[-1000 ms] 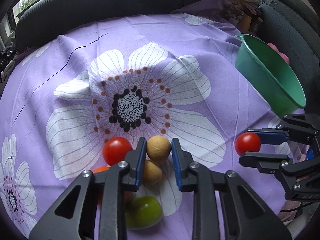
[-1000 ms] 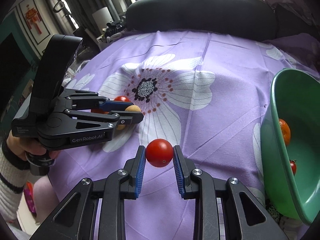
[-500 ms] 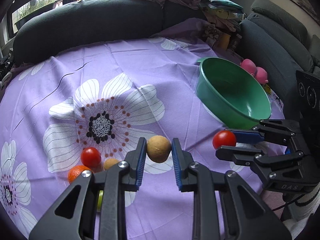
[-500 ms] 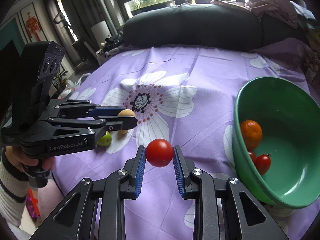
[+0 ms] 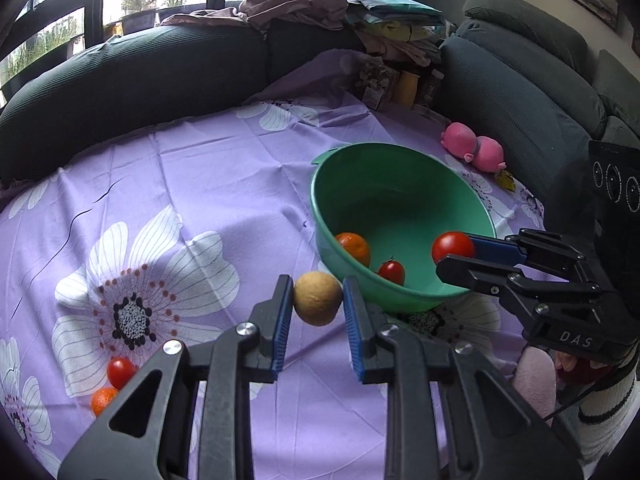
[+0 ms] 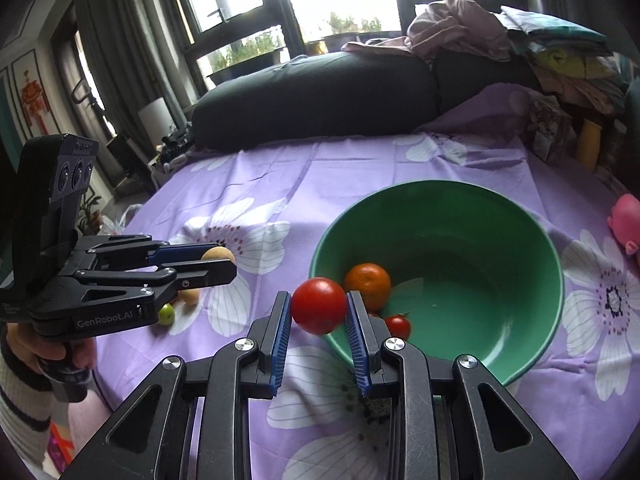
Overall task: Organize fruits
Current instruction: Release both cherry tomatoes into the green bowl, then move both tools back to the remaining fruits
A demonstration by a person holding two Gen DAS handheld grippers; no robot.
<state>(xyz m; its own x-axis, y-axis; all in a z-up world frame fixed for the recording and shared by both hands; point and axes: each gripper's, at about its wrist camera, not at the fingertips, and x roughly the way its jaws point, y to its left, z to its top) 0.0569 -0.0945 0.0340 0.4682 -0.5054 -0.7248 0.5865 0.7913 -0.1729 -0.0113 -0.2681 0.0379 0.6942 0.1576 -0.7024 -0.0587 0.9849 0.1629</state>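
- Done: bowl (image 6: 460, 216) contains an orange (image 6: 368, 283) and a small tomato (image 6: 398, 326).
- In transit: left gripper (image 5: 316, 300) clamps a tan fruit (image 5: 318, 298); right gripper (image 6: 318, 312) clamps a tomato (image 6: 319, 305) (at the rim).
- Left: four fruits on the cloth (image 5: 192, 184).

The bowl (image 6: 520, 248) is open above, its far half bare, with an orange (image 6: 368, 284) and small tomato (image 6: 399, 326) crowding its near wall.
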